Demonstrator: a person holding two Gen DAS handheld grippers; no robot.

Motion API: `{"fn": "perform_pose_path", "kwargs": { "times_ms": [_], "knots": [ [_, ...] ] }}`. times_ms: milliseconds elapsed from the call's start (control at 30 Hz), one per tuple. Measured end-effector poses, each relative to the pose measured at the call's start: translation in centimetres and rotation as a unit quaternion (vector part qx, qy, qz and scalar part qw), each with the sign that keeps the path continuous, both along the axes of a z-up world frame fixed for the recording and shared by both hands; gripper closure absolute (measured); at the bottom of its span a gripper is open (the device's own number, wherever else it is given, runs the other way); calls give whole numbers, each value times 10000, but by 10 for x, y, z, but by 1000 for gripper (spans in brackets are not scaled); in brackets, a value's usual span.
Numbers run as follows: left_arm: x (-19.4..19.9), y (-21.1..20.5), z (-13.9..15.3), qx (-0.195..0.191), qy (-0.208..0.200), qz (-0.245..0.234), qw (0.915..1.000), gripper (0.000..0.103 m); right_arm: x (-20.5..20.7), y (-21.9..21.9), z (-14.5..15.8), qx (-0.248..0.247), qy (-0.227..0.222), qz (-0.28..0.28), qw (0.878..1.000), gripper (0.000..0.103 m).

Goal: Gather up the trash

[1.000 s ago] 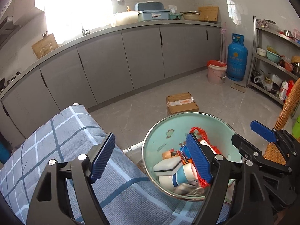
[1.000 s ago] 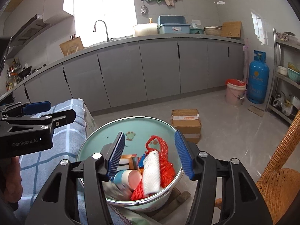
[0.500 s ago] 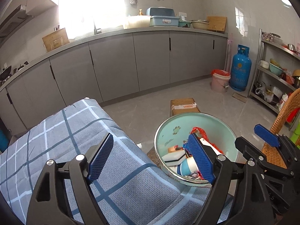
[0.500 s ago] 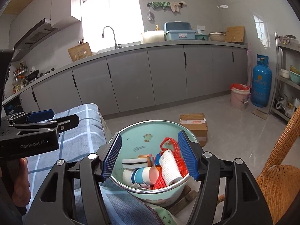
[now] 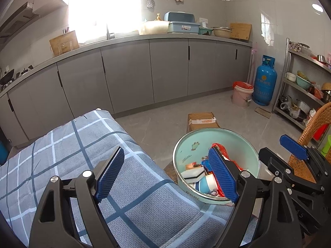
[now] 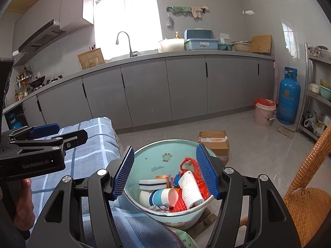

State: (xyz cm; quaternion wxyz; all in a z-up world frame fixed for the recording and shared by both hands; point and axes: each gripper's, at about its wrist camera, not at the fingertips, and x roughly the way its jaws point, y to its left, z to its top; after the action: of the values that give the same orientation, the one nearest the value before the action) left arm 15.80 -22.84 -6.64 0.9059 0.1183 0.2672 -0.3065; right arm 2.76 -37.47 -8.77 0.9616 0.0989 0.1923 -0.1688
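Note:
A pale green basin point(image 6: 161, 153) stands low beside the cloth-covered surface and holds the trash: a blue and white paper cup point(image 6: 159, 198), a white foam sleeve point(image 6: 190, 188), a red net bag point(image 6: 186, 163) and a white block point(image 6: 152, 183). My right gripper point(image 6: 165, 172) hovers open above the basin's near side, with nothing between its blue pads. My left gripper point(image 5: 165, 175) is open over the plaid cloth point(image 5: 82, 140), left of the basin point(image 5: 192, 150), also holding nothing. The cup point(image 5: 203, 185) is partly hidden behind its right finger. Each gripper shows at the edge of the other's view.
A cardboard box point(image 5: 201, 119) lies on the floor behind the basin. A wicker chair point(image 6: 306, 196) stands to the right. Grey cabinets point(image 5: 128, 74) line the back, with a pink bucket point(image 5: 242, 94), a blue gas cylinder point(image 5: 264, 82) and a metal shelf rack point(image 5: 300, 86) at right.
Both grippers have drawn back and up from the basin, which now looks smaller and lower in both views. More plaid cloth shows under the left gripper. The trash has stayed in the basin.

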Motion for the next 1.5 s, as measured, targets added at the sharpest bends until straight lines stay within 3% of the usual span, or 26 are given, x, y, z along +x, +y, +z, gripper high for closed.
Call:
{"fn": "perform_pose_path", "kwargs": {
  "times_ms": [1167,1233,1300,1500],
  "knots": [
    [-1,6,4,-28,-42,63,10000,15,-1,4,10,-10,-96,-32,9999,40],
    [-1,7,4,-34,-32,65,10000,13,-2,5,10,-14,-120,-37,9999,40],
    [-2,8,5,-74,-44,85,9999,5,-2,5,10,-26,-129,-42,9999,40],
    [0,11,7,-92,-48,137,9999,5,-3,5,10,-30,-153,-58,9999,40]
  ]
}}
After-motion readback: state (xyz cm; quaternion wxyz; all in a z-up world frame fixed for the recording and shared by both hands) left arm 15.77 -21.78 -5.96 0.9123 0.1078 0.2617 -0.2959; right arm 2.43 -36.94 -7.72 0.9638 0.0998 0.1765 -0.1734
